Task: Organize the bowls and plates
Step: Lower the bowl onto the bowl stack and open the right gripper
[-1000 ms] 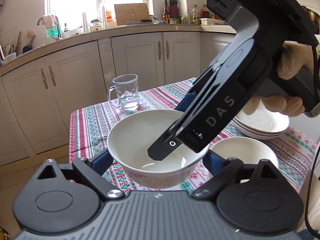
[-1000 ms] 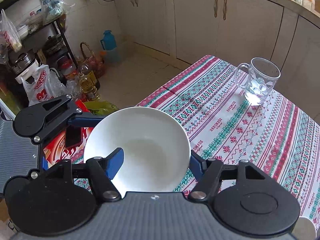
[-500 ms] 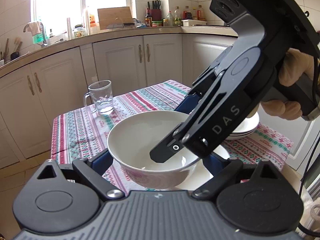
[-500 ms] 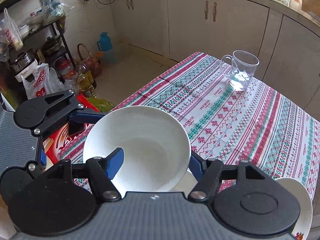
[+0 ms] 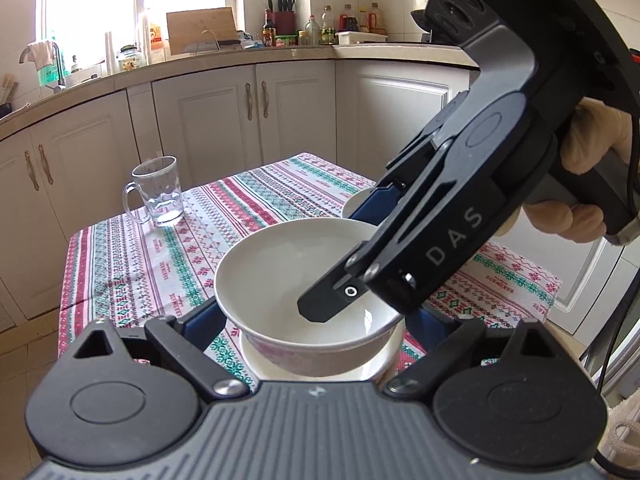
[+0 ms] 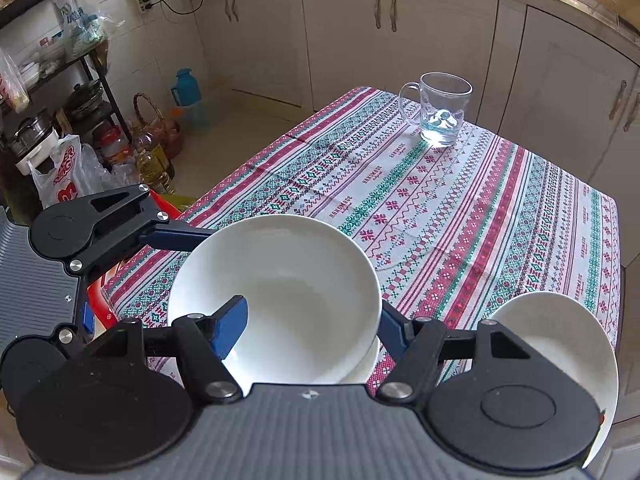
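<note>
Left gripper (image 5: 314,314), seen from its own camera: it points moderately downward over the near edge of the table, and its two blue-padded fingers (image 5: 202,318) stand wide, one against each side of a white bowl (image 5: 280,264). The bowl is clamped across its full width and hangs clear of the striped tablecloth (image 5: 120,264).

Right gripper (image 6: 308,322): it enters the left view from the upper right, tilted steeply down, with its handle held in a gloved hand (image 5: 588,148). One finger reaches inside the bowl, near the bottom of the near wall. The other lies outside, against the rim on the right. The jaws are partly spread and straddle that wall. Whether the pads press on it cannot be told, since the gripper body hides the near rim.

Position of the bowl: upright, mouth up, empty, between the fingers of both tools. Directly below it a second white dish (image 5: 256,356) rests on the cloth, showing only as a pale rim under the bowl's patterned base. The bowl appears just above it; contact cannot be judged.

Surroundings: a stack of white plates (image 6: 560,344) lies on the right-hand corner of the table in the right view. A glass mug (image 6: 440,116) stands upright at the far side, well apart from the bowl.
</note>
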Demonstrator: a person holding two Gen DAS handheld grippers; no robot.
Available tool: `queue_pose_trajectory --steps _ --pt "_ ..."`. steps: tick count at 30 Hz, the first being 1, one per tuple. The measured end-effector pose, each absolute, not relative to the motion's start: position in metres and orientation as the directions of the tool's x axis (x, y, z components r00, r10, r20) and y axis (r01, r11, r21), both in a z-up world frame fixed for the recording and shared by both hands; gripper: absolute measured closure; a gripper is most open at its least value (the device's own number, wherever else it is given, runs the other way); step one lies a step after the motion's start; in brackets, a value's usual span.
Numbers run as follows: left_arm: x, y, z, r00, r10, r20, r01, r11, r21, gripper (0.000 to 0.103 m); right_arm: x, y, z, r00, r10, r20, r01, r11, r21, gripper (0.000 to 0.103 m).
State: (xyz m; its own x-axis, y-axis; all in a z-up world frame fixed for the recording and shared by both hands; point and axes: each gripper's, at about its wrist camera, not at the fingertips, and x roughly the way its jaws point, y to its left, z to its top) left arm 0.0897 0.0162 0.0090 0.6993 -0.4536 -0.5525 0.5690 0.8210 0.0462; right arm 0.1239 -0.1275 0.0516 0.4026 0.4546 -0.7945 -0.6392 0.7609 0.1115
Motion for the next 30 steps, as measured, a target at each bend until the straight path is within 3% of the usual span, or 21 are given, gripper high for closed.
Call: queue_pose_trajectory --steps 30 --pt "0.102 0.019 -0.007 0.644 -0.458 -0.612 0.578 0.816 -0.003 0.008 0.130 -0.128 0.031 0.385 0.455 -0.803 -0.622 0.770 0.138 0.028"
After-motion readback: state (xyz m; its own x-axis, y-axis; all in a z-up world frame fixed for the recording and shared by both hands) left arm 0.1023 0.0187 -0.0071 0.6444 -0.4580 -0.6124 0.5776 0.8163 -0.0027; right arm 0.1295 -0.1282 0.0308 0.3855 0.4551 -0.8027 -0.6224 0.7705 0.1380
